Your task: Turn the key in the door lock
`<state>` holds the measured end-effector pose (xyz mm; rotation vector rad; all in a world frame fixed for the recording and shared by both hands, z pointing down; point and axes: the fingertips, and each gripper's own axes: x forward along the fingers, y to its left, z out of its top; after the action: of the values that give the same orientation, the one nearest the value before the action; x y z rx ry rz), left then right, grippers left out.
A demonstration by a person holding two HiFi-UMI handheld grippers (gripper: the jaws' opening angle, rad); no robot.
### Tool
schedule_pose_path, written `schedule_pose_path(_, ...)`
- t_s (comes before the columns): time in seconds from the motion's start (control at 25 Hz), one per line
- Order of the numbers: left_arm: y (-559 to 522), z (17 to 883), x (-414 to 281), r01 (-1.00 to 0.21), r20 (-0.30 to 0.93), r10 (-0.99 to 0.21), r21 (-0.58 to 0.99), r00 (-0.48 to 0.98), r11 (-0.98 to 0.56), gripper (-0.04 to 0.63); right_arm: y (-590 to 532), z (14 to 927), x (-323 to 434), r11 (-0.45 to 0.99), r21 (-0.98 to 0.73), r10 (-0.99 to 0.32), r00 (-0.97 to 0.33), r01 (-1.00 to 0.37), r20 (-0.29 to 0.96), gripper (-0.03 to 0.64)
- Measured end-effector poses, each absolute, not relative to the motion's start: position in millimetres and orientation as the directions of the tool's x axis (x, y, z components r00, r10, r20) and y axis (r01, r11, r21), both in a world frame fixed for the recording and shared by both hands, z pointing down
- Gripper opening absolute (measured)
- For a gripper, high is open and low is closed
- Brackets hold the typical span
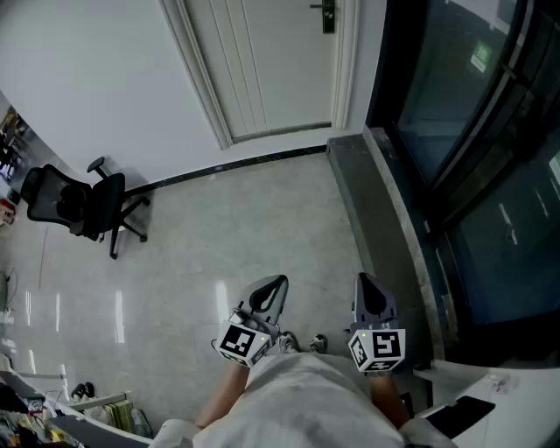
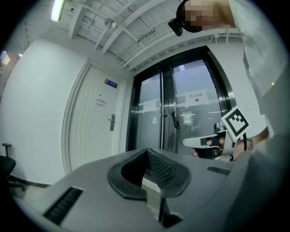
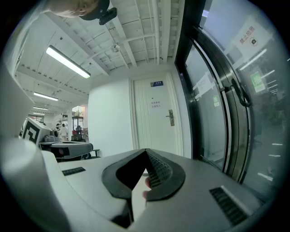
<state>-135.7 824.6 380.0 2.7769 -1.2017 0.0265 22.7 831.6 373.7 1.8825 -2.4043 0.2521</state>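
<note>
dark lock (image 1: 328, 16) on white door (image 1: 271, 61), seemingly shut

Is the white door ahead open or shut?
Shut. The white door sits flush within its frame in all three views, with no gap showing along its sides or bottom.

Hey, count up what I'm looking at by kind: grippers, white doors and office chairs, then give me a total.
grippers: 2, the left gripper and the right gripper
white door: 1
office chair: 1
total: 4
</note>
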Motion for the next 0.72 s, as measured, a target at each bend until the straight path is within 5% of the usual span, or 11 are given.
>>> schedule_pose_path(0.72,832,387,-149,-0.713,0.012,-0.718,0.125,0.696,-0.69,0.008,844,384,-2,0.245,-0.038,-0.947,-0.247,-0.969,0.207,-0.002)
